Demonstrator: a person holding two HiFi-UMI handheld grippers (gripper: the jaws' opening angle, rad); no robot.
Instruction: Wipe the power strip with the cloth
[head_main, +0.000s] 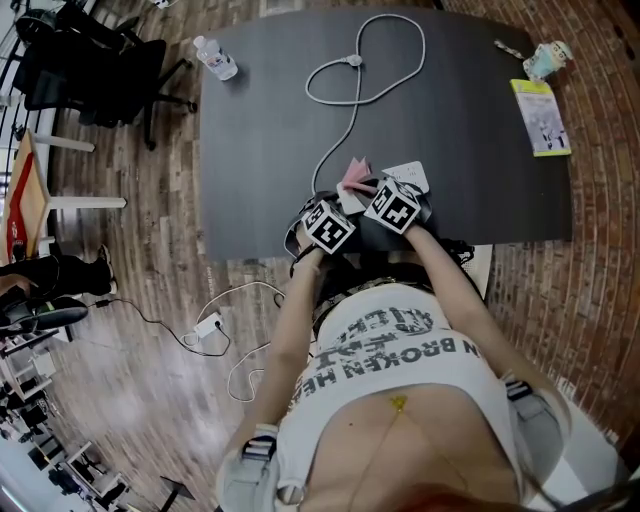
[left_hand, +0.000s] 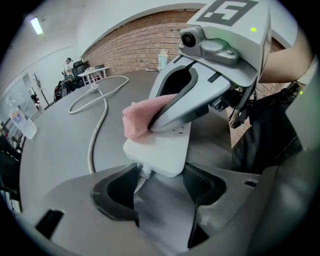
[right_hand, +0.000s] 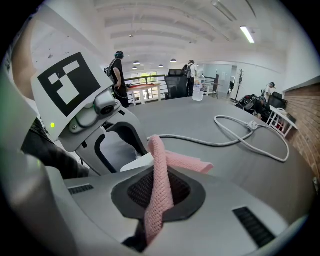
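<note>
The white power strip lies near the table's front edge, its cable looping away across the table. My left gripper is shut on the strip's cable end, with a jaw on each side. A pink cloth is pinched in my right gripper, which is shut on it. In the left gripper view the right gripper presses the cloth onto the strip's top. In the head view both grippers sit side by side and cover most of the strip.
The dark table holds a water bottle at the far left, and a green booklet and a small cup at the far right. Office chairs stand on the floor at left. Another power strip lies on the wooden floor.
</note>
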